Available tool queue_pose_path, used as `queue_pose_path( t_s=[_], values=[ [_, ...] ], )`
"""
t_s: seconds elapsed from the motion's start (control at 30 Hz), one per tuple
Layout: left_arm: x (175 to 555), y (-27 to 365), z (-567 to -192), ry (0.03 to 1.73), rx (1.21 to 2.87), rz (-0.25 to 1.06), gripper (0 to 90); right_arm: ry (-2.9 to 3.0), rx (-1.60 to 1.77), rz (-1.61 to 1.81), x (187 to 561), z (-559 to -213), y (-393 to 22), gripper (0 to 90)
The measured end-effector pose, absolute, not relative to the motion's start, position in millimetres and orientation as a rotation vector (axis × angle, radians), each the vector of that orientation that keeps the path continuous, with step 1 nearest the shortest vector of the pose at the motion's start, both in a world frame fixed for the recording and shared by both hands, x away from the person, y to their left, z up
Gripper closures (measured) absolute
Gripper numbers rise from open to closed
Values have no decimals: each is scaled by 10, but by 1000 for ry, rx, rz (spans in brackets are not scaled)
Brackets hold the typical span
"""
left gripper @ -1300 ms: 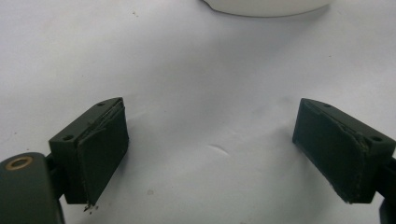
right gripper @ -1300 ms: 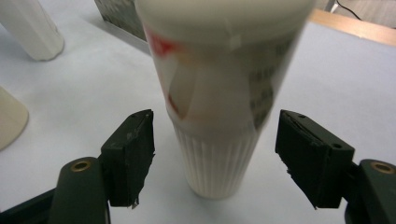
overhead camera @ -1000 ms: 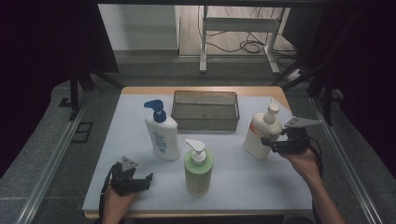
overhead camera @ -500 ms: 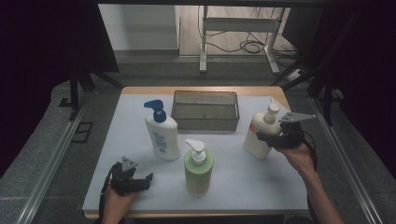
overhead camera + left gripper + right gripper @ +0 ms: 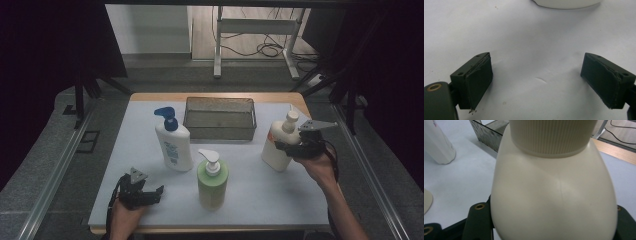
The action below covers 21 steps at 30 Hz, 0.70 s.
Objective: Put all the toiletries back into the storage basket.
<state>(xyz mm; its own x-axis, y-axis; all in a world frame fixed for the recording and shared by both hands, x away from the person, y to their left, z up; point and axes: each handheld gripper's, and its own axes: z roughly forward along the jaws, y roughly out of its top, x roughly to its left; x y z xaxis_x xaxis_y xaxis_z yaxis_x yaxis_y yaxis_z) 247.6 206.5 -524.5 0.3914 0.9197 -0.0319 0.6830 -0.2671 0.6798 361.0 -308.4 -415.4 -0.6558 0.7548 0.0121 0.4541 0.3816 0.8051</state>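
The cream plastic bottle (image 5: 276,150) with a pump top stands at the right side of the white desk (image 5: 260,195). It leans a little, with its top tipped toward the right. Its body is round and smooth, and wide at the shoulders. Under the pump sits a cream collar with fine ribs (image 5: 552,135). An orange patch shows on its left side. The bottle is just right of the grey wire basket (image 5: 220,118).
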Motion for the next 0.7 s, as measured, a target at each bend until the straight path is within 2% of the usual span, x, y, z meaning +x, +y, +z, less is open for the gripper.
queue_pose_path(
  t_s=[0.7],
  values=[
    [2477,2067,-5245,1363,2042,501,103,2272,1026,1185,3514,-3740,-3001,396]
  ],
)
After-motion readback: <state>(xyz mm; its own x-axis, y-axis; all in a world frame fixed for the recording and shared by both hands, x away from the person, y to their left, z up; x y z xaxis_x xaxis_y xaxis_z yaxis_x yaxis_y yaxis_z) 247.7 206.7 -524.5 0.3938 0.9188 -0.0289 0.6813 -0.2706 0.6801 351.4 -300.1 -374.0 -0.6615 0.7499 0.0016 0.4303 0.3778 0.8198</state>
